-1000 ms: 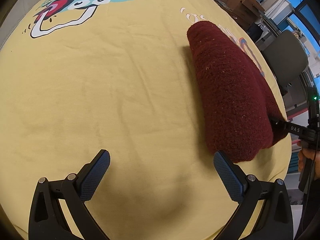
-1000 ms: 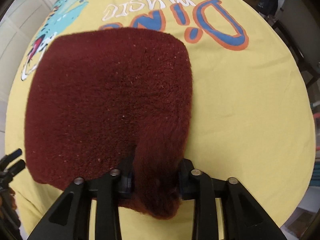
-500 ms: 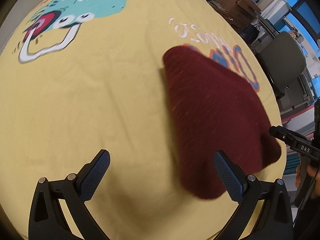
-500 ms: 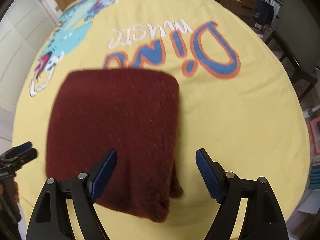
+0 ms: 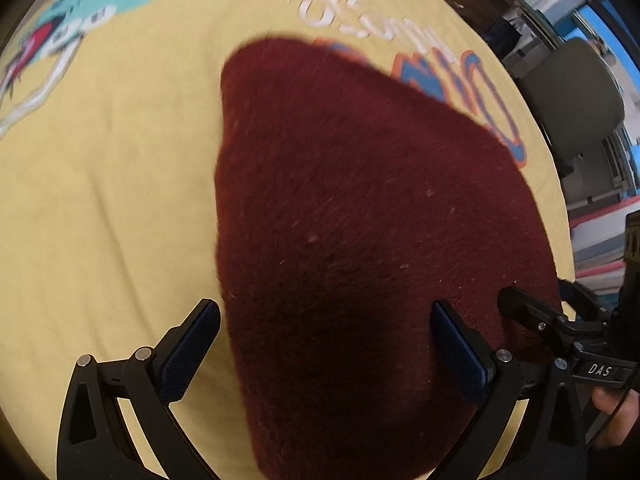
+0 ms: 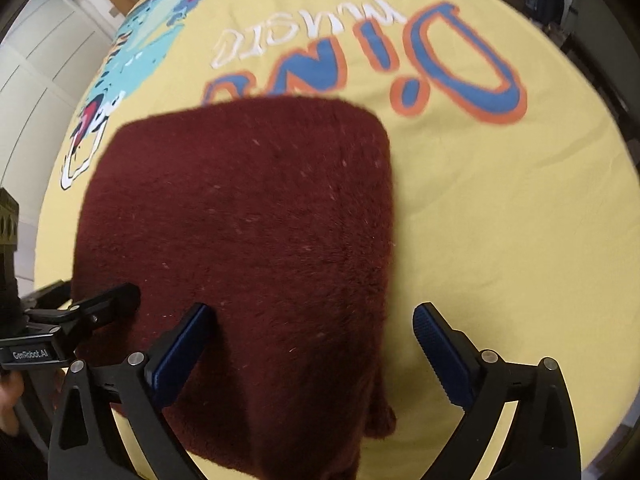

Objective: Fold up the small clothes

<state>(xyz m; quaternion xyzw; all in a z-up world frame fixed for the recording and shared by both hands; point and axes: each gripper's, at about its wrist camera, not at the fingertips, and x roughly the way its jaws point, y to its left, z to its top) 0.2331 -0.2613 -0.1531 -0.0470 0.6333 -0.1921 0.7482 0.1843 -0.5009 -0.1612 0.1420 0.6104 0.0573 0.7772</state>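
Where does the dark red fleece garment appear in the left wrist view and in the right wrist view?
Left wrist view: the dark red fleece garment fills the centre and right.
Right wrist view: it fills the centre and left.
Shared landmark: the blue and orange lettering on the yellow cloth, just beyond the garment's far edge.

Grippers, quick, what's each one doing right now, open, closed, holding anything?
Left gripper: open, holding nothing, poised over the maroon fleece garment.
Right gripper: jaws opening, garment between them but not gripped.
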